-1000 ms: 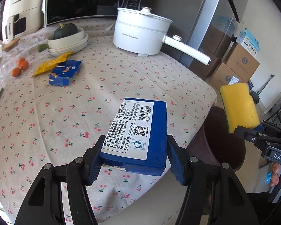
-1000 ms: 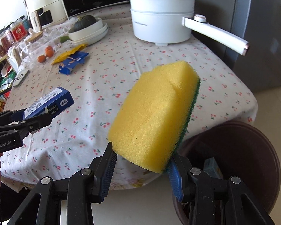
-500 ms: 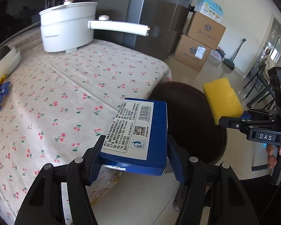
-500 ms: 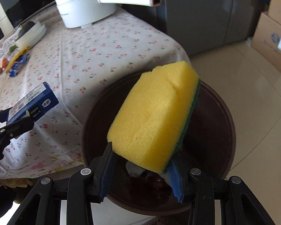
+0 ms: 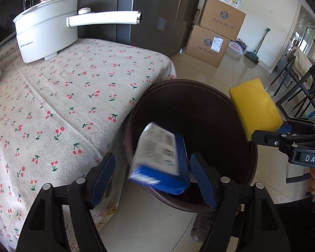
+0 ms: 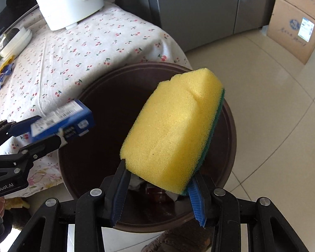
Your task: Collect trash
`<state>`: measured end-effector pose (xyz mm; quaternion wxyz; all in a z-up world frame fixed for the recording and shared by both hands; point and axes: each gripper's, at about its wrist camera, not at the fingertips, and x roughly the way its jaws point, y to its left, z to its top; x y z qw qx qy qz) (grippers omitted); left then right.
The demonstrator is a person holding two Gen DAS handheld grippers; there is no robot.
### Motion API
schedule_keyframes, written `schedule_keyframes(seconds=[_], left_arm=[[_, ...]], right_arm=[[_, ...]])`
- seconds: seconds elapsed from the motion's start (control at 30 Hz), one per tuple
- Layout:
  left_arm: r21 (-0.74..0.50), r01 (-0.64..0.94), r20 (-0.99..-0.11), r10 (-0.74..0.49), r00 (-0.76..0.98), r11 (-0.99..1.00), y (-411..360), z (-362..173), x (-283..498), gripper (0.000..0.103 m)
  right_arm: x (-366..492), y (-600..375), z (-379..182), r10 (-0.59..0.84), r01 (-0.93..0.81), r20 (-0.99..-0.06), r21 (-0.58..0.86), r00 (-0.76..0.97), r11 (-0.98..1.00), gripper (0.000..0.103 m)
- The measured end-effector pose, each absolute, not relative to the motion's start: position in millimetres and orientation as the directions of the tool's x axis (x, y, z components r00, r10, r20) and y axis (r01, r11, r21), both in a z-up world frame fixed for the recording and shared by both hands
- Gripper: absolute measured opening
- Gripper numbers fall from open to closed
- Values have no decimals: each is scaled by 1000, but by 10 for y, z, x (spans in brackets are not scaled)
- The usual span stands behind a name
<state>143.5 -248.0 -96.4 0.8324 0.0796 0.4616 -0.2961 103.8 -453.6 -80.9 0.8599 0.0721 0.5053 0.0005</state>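
Observation:
A dark brown round trash bin (image 5: 136, 109) stands on the floor beside the table corner. My left gripper (image 5: 152, 161) hangs over the bin's near rim with its jaws opening. The blue box with a white barcode label (image 5: 159, 159) sits blurred and tilted between them, clear of the left pad (image 5: 103, 176). My right gripper (image 6: 157, 174) is shut on a yellow sponge with a green back (image 6: 172, 132), held above the bin (image 6: 107, 105). Crumpled trash shows at the bin's bottom. In the right wrist view the left gripper (image 6: 37, 130) and box (image 6: 61, 124) are at the left.
The table with a cherry-print cloth (image 5: 52, 105) borders the bin on the left, bearing a white long-handled pot (image 5: 46, 37), stacked plates (image 6: 14, 40) and wrappers (image 6: 2, 73). A grey fridge (image 5: 153, 10), cardboard boxes (image 5: 216, 35) and dark chairs (image 5: 294, 84) stand around the tiled floor.
Both grippers swung from above the table to above the bin. The left jaws spread wider and the blue box tipped and began to drop. The sponge stays gripped as before.

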Motion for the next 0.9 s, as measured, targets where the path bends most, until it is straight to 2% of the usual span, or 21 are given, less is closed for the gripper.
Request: schedule_keyframes(seconds=[0.43,0.47,0.5,0.53,0.57,0.9], left_arm=[[-117,478,-812,-361,459,871,-2040,-817,1561,100],[-118,470,-812,-357,462,875,-1992,-804,1569,101],[-118,461,-812,-353,465,879,-1939,-792,1575,101],[-120,452,-812,-349,467,884,-1885,-782,1579,101],[-121,443,-813,-344,470,888,-1828,-770,1580,101],[-129,371,-807,-315,499,920,-1302,-611,1573,102]], right_arm=[[1130,-4398,-811,77,64,-876,122,476,990,49],[1136,-4401,-811,76,72,-877,124,474,990,51],[1146,-4404,-810,76,79,-879,128,471,989,61],[1148,-4409,-802,80,85,-876,135,475,987,77],[1146,-4408,-783,82,87,-871,141,485,986,82],[1204,-4272,-751,86,90,-871,147,484,985,86]])
